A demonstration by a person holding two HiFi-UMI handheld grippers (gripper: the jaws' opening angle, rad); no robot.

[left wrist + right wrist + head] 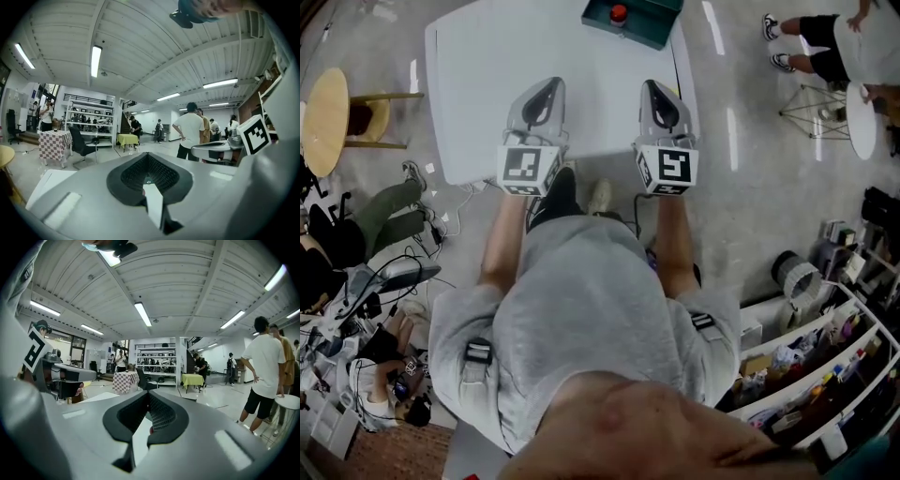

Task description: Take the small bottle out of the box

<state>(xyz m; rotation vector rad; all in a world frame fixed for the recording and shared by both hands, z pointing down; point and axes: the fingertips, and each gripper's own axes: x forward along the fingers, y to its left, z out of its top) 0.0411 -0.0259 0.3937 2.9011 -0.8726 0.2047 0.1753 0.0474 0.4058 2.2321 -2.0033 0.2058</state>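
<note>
A teal box sits at the far edge of the white table. Something small with a red top shows inside it; I cannot tell whether it is the bottle. My left gripper and right gripper hover side by side over the table's near part, well short of the box and pointing toward it. Both are shut with nothing between their jaws. The left gripper view shows its closed jaws and the room beyond, and the right gripper view shows its jaws likewise; neither shows the box.
A round wooden stool and a seated person's legs are left of the table, with cables on the floor. Shelving stands at the lower right. People stand to the right, and a checkered table is farther off.
</note>
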